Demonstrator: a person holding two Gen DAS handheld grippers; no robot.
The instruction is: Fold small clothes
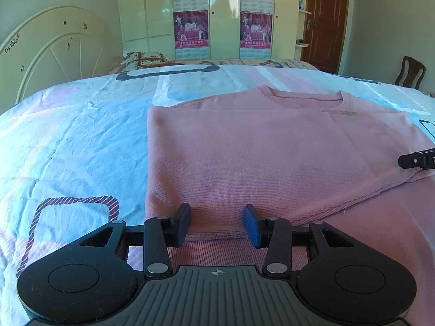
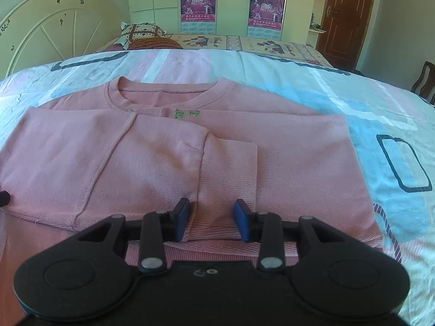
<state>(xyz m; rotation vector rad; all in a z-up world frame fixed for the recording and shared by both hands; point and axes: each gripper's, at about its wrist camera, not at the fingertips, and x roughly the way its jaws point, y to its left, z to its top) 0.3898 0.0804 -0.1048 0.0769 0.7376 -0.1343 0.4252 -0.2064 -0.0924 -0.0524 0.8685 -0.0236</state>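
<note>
A pink knit sweater [image 1: 258, 149] lies flat on the bed, collar at the far side, both sides and sleeves folded inward. In the right wrist view the sweater [image 2: 163, 157] shows a sleeve cuff [image 2: 228, 174] lying across its middle. My left gripper [image 1: 217, 224] is open, its blue pads straddling the near folded hem at the sweater's left part. My right gripper [image 2: 212, 218] is open, its pads either side of the cuff end at the near hem. The right gripper's tip [image 1: 416, 160] shows at the right edge of the left wrist view.
The bed sheet [image 1: 76, 141] is pale blue and pink with dark outlined shapes. A cream headboard [image 1: 54, 51] stands at the left, a patterned pillow [image 2: 141, 35] behind. Wardrobe doors with posters [image 1: 190, 27], a brown door [image 2: 348, 16] and a wooden chair [image 1: 410, 73] lie beyond.
</note>
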